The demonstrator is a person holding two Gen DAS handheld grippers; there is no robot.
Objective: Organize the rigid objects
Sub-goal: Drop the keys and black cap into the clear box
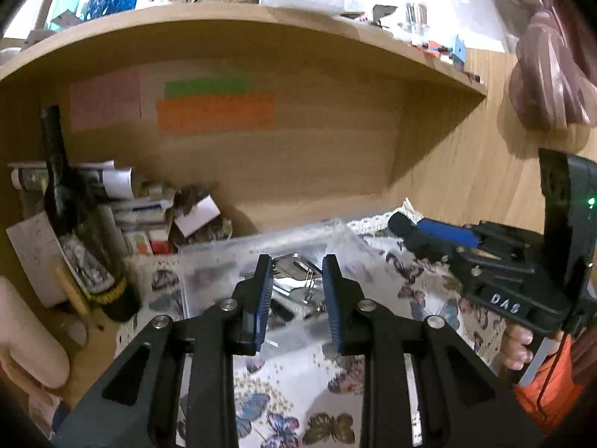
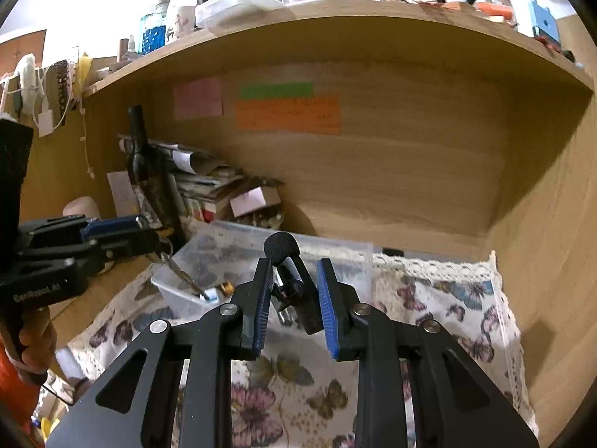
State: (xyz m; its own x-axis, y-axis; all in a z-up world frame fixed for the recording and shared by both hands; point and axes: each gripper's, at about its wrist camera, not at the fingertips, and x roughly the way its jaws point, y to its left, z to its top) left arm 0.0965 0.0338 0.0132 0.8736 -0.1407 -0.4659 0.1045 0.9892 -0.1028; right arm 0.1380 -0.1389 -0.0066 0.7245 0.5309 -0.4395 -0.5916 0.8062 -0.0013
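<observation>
A clear plastic box [image 2: 337, 252] stands on the butterfly-print cloth under the wooden shelf. My left gripper [image 1: 296, 274] hangs over it, shut on a metal keyring with keys [image 1: 294, 280]; the keys [image 2: 183, 274] dangle into the box's left end. My right gripper [image 2: 293, 274] is shut on a small black microphone with a foam tip [image 2: 280, 247], held above the box's front edge. In the left wrist view the right gripper [image 1: 406, 226] shows at right with the foam tip [image 1: 398, 222] poking out. Small items [image 2: 216, 293] lie in the box.
A dark wine bottle [image 1: 80, 231] stands at left, next to stacked papers and small cartons [image 1: 156, 216]. Sticky notes [image 2: 287, 112] are on the back panel. The shelf top [image 2: 335, 3] is crowded with jars and boxes. The cloth [image 2: 447, 298] extends to the right wall.
</observation>
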